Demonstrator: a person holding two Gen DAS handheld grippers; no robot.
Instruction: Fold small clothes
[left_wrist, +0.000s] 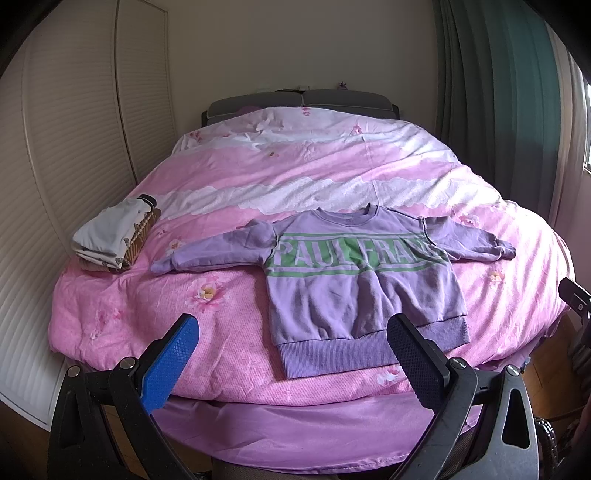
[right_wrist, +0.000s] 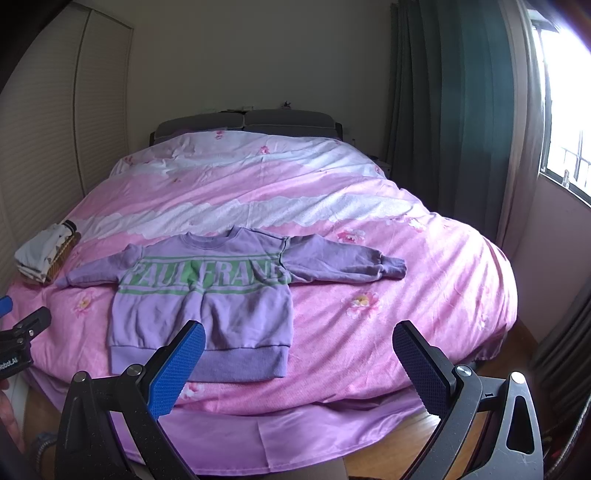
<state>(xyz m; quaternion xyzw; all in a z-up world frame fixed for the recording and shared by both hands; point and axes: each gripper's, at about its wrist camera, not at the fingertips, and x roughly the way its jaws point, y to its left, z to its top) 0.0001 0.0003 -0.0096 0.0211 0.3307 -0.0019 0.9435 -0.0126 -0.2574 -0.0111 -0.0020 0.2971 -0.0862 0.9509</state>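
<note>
A small purple sweatshirt (left_wrist: 354, 288) with a green "PAUL FRANK" band lies flat, front up, sleeves spread, near the foot of the bed; it also shows in the right wrist view (right_wrist: 207, 299). My left gripper (left_wrist: 291, 339) is open and empty, held above the bed's near edge, its right finger over the sweatshirt's ribbed hem. My right gripper (right_wrist: 299, 347) is open and empty, just right of the hem's right corner. The left gripper's tip shows at the left edge of the right wrist view (right_wrist: 26, 325).
A pink floral duvet (left_wrist: 332, 177) covers the bed. A stack of folded clothes (left_wrist: 114, 236) sits at the bed's left edge, also in the right wrist view (right_wrist: 44, 254). White closet doors (left_wrist: 74, 147) stand left, dark green curtains (right_wrist: 450, 122) and a window (right_wrist: 569, 122) right.
</note>
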